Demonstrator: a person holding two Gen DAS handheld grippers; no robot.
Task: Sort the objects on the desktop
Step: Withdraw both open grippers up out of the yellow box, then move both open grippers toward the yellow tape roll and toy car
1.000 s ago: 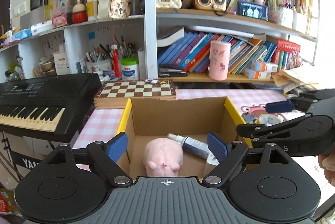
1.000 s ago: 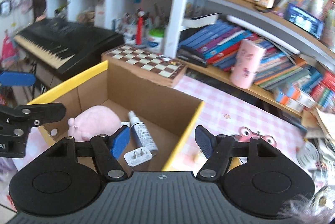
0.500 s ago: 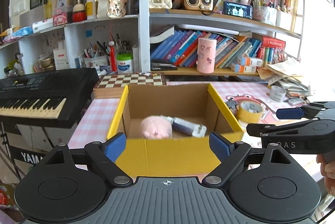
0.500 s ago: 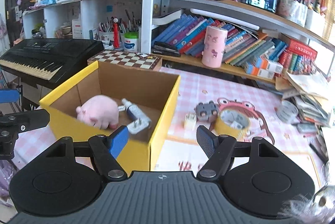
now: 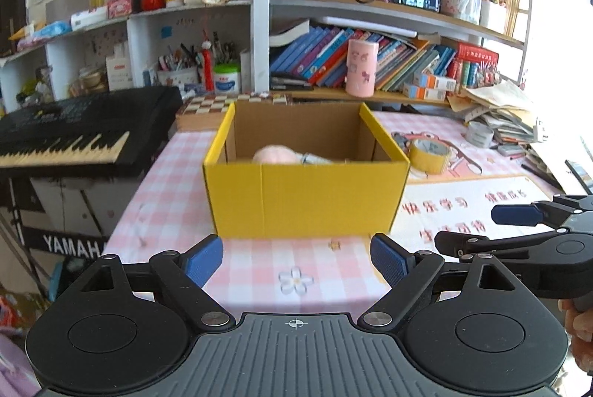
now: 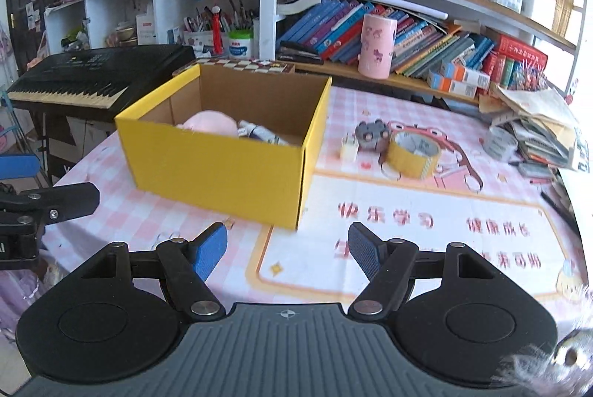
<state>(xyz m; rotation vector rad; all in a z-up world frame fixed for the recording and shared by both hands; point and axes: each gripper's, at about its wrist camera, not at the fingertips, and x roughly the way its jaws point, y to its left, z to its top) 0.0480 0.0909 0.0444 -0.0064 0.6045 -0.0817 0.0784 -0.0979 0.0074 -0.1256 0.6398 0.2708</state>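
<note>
One yellow cardboard box, open top, plain brown inside, stands on pink checked tablecloth. Soft pink plush toy and small spray bottle lie inside. Right of box, on cloth: white plug, grey blocky toy, yellow tape roll, close together. Left gripper and right gripper hover near box front, both empty, ribbed blue pads spread wide. Black keyboard left; crowded bookshelf behind.
</note>
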